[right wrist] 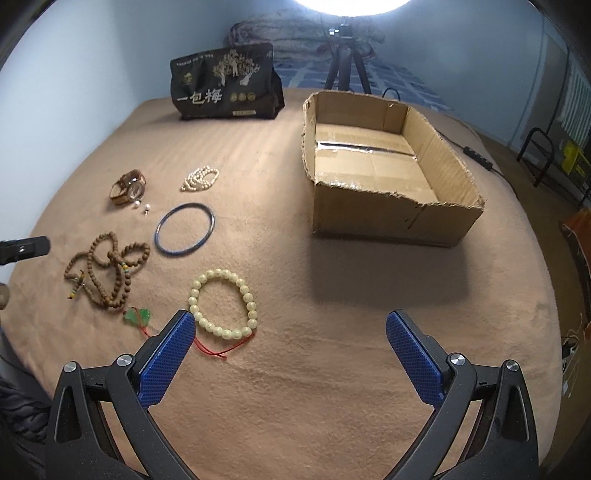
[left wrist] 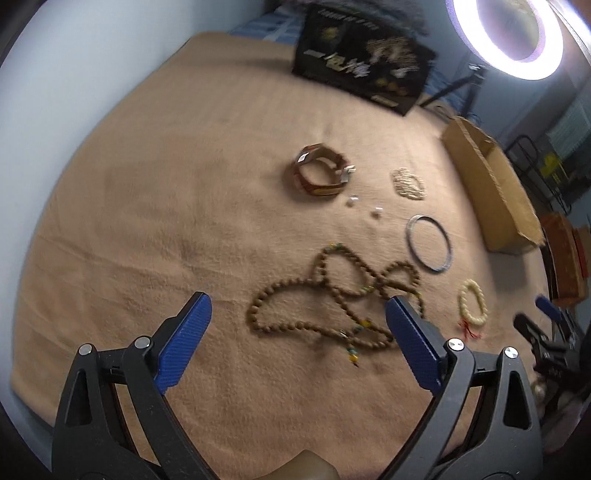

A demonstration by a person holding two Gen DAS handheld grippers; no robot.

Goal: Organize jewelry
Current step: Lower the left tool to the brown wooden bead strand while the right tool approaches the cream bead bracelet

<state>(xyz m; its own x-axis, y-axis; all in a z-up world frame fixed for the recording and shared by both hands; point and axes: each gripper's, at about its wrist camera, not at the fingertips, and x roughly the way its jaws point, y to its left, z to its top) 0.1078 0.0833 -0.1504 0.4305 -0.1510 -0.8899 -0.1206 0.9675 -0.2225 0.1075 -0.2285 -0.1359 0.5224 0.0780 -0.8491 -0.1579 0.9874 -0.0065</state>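
Jewelry lies on a tan blanket [right wrist: 332, 369]. A long brown bead necklace [left wrist: 332, 295] lies just ahead of my open, empty left gripper [left wrist: 297, 314]; it also shows in the right wrist view [right wrist: 107, 269]. A cream bead bracelet [right wrist: 223, 302] with a red cord lies just ahead of my open, empty right gripper [right wrist: 290, 332]. A green pendant [right wrist: 138, 315], a blue bangle [right wrist: 185, 229], a pearl bracelet [right wrist: 200, 179], a brown watch [right wrist: 128, 187] and two small pearl earrings [right wrist: 143, 206] lie further left. An open, empty cardboard box [right wrist: 388, 218] stands at right.
A black snack bag [right wrist: 225, 86] stands at the far edge. A tripod [right wrist: 345, 70] and a ring light [left wrist: 513, 33] are behind the bed. A cable with a switch [right wrist: 476, 153] lies right of the box. A wall runs along the left.
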